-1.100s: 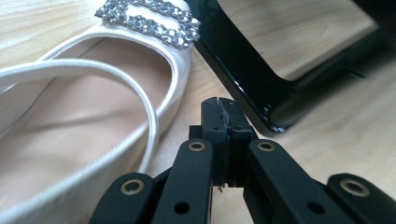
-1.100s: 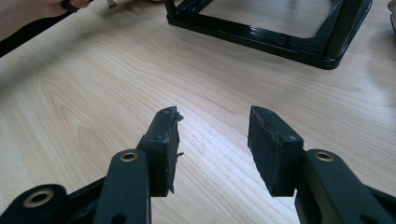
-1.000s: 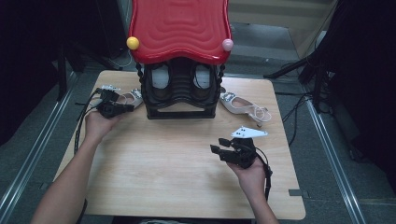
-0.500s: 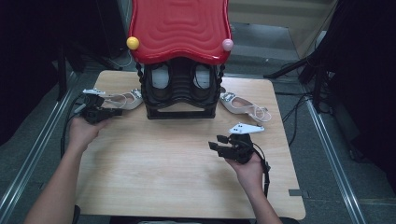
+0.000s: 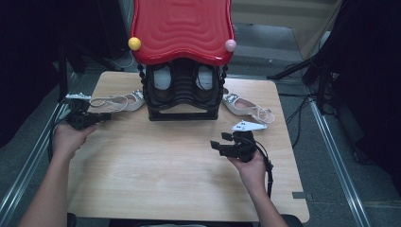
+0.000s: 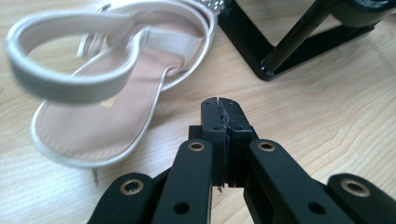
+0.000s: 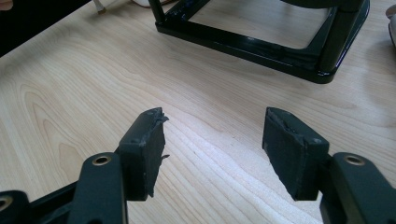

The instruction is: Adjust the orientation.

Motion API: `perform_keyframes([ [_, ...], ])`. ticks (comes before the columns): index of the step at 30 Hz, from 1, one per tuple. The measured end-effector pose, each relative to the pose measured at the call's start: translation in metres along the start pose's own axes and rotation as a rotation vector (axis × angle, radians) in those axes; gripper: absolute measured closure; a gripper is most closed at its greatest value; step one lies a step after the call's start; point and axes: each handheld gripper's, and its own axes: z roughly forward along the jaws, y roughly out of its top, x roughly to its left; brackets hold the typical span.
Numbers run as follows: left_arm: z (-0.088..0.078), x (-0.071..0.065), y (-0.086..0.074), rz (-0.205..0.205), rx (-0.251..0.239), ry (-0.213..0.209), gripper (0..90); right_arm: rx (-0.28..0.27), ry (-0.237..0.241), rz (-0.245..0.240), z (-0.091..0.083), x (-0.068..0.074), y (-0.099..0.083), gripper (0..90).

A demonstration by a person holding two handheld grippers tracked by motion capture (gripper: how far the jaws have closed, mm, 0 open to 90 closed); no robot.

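Left tongs [image 6: 219, 105] are shut with nothing between them, just beside the white strappy leather sandal [image 6: 107, 88] that lies flat on the pale wooden desk [image 5: 156, 175], left of the black shoe rack [image 5: 182, 101]. Right tongs [image 7: 212, 144] have just been opening and stand wide and empty. To grip well, the left tongs should open first, then close on one strap.
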Motion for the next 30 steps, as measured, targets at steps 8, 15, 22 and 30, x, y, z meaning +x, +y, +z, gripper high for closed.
perform_keyframes([
  [8,-0.006,0.015,-0.011,-0.027,0.006,0.015,90.0,-0.003,0.003,0.008,-0.001,-0.001,0.000,41.1],
  [15,-0.006,0.030,-0.019,-0.037,0.033,0.069,90.0,-0.005,0.002,0.009,0.000,-0.001,0.000,41.7],
  [22,0.000,0.049,-0.023,-0.059,0.054,0.112,90.0,-0.001,0.003,0.006,0.000,0.000,0.000,42.3],
  [30,0.011,0.060,-0.019,-0.087,0.040,0.133,90.0,0.004,-0.002,0.011,-0.001,0.000,-0.003,42.5],
])
